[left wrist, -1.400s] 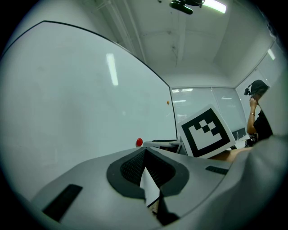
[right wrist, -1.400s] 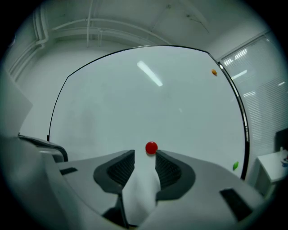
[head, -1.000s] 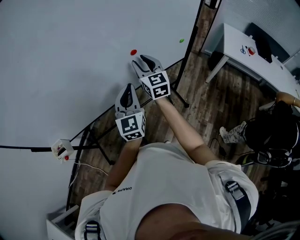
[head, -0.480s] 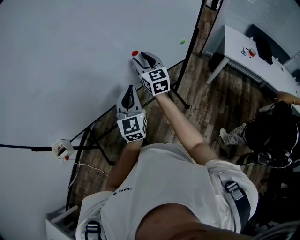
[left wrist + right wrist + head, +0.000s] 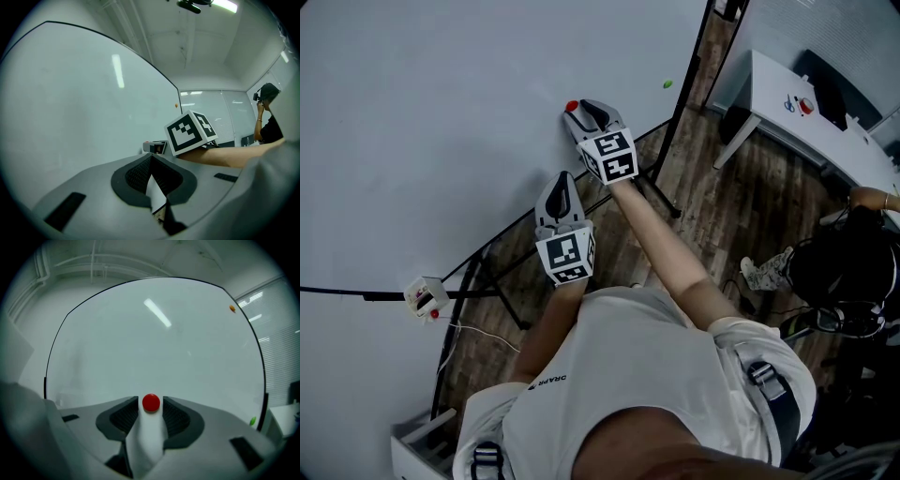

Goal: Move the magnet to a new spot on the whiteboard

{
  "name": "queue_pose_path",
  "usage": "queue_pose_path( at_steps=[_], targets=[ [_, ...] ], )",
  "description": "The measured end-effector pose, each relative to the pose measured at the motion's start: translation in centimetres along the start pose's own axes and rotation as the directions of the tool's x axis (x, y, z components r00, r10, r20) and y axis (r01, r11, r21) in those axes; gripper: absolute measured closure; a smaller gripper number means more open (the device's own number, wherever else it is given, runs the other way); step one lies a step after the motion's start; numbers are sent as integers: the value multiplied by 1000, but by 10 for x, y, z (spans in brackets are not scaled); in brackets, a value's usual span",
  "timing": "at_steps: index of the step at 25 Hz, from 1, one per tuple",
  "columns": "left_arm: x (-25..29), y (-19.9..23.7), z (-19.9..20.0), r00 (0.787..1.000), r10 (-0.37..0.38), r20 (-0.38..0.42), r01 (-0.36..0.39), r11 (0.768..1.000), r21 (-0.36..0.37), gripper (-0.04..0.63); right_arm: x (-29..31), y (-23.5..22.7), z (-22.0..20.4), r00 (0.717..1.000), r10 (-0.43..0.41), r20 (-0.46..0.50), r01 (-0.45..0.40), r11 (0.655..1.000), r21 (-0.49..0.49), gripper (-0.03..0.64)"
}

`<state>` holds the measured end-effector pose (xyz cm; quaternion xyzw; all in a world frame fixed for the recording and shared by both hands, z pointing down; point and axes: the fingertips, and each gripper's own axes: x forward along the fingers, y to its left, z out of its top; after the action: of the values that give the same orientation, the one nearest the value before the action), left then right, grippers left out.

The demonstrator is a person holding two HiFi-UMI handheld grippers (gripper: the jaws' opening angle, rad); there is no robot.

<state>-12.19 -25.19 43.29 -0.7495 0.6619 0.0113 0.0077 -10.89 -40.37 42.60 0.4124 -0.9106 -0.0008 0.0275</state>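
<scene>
the right gripper (image 5: 150,404) points at the whiteboard (image 5: 441,112), its jaws apart and just opened wider. the red magnet (image 5: 572,106) sits on the board's right part, between the tips, neither pad pressing it. the left gripper (image 5: 151,157) is nearer, to the left, jaws together on nothing.

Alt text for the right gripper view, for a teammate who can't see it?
A red magnet on the whiteboard sits between the right gripper's jaws, which have just opened wider and do not press it. An orange magnet is at upper right, a green magnet at lower right.
</scene>
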Motion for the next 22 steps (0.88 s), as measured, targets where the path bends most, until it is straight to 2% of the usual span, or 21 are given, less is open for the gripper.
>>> queue_pose_path(
  at_steps=[18,22],
  targets=[
    [-3,6,-3,1000,0,-3,-1,1000,-14,594,10,0,-1,1000,-10,-3,10,1000,14,461],
    [-2,5,-2,1000,-3,-3,3,1000,-23,594,9,-1,0,1000,-17,4,17,1000,14,482]
  ],
)
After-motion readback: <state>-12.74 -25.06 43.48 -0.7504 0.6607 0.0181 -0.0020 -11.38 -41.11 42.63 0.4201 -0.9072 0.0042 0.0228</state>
